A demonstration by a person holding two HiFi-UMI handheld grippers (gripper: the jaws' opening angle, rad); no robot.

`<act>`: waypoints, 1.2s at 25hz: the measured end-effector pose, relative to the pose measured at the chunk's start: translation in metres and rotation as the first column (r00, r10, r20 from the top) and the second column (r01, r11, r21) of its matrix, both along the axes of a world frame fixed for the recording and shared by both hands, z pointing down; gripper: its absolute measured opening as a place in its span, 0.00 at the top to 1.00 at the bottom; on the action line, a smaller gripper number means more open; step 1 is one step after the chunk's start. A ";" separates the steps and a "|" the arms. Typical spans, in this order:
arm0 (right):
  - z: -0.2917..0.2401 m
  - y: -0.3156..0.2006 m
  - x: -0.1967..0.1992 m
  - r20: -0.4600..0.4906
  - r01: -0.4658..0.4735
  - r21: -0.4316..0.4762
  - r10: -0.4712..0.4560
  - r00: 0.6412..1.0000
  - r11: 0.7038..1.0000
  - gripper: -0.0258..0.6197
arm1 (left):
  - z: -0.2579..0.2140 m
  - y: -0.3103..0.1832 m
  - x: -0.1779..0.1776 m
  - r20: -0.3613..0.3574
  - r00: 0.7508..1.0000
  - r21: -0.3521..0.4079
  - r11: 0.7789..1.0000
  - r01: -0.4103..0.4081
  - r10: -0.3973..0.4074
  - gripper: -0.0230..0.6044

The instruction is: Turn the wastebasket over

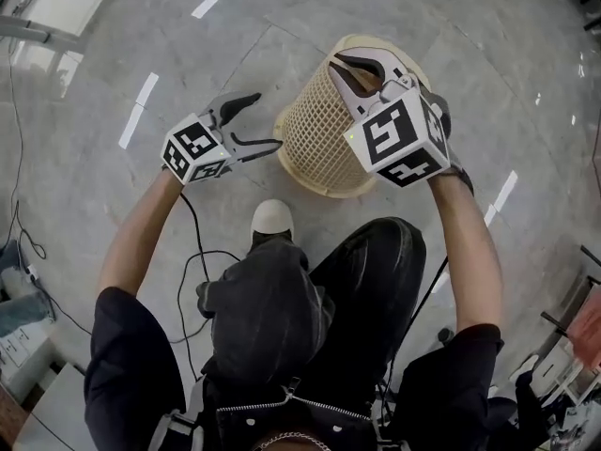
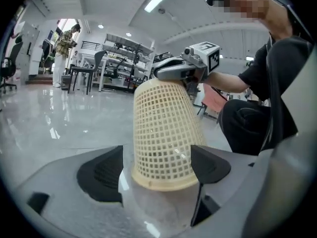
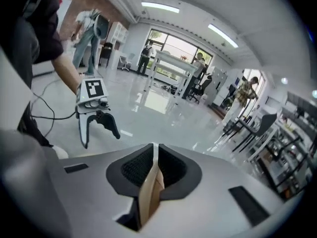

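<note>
One cream lattice wastebasket point(image 1: 319, 130) sits just above the centre of the head view on the grey tiled floor point(image 1: 113, 205), tilted, its wide rim lowest and its narrower base towards the upper right. Two grippers are in play. The right gripper point(image 1: 344, 63) has its jaws pinched together on the thin edge of the base, a cream strip clamped between the pads. The left gripper point(image 1: 269, 118), left of centre, has its jaws spread wide and grips nothing, its tips just beside the rim. One white shoe point(image 1: 272, 217) shows below the wastebasket.
</note>
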State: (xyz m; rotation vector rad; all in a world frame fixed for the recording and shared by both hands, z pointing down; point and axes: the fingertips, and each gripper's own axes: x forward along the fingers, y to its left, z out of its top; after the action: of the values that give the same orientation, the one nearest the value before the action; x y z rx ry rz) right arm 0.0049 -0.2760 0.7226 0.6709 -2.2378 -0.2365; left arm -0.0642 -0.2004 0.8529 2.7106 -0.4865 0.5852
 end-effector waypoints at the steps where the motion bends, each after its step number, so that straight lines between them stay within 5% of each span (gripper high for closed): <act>1: 0.000 -0.001 -0.001 -0.028 0.007 0.039 -0.006 1.000 0.999 0.91 | -0.001 0.003 0.012 -0.023 1.000 -0.006 1.000 -0.008 0.008 0.30; 4: 0.000 0.003 -0.004 0.007 0.001 -0.011 -0.001 1.000 1.000 0.91 | -0.002 0.008 0.046 -0.074 0.997 -0.011 0.999 -0.034 0.033 0.30; 8: -0.002 0.012 -0.003 0.202 -0.026 -0.201 0.068 0.977 0.979 0.91 | 0.017 0.018 0.070 -0.005 0.995 0.009 0.995 -0.096 0.096 0.30; 11: 0.001 0.016 0.000 0.327 -0.028 -0.325 0.140 0.934 0.945 0.91 | 0.031 0.010 0.073 -0.003 0.999 -0.016 0.999 -0.041 0.041 0.30; 13: 0.019 0.018 0.004 0.319 -0.045 -0.374 0.174 0.932 0.926 0.91 | 0.037 -0.004 0.073 -0.007 1.000 -0.029 1.000 0.011 -0.012 0.30; 16: 0.049 0.020 0.017 0.225 -0.093 -0.319 0.170 0.959 0.943 0.91 | 0.040 -0.014 0.075 -0.002 0.999 -0.033 0.999 0.037 -0.037 0.30; 30: 0.033 0.016 0.038 0.342 -0.161 -0.295 0.262 0.902 0.942 0.91 | 0.012 -0.010 0.058 -0.031 0.999 0.053 0.998 0.043 -0.041 0.31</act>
State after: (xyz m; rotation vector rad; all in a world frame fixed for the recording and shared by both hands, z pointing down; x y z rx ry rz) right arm 0.0427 -0.2601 0.7558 0.8662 -2.4702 0.3224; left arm -0.0057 -0.2107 0.8647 2.7486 -0.5582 0.5263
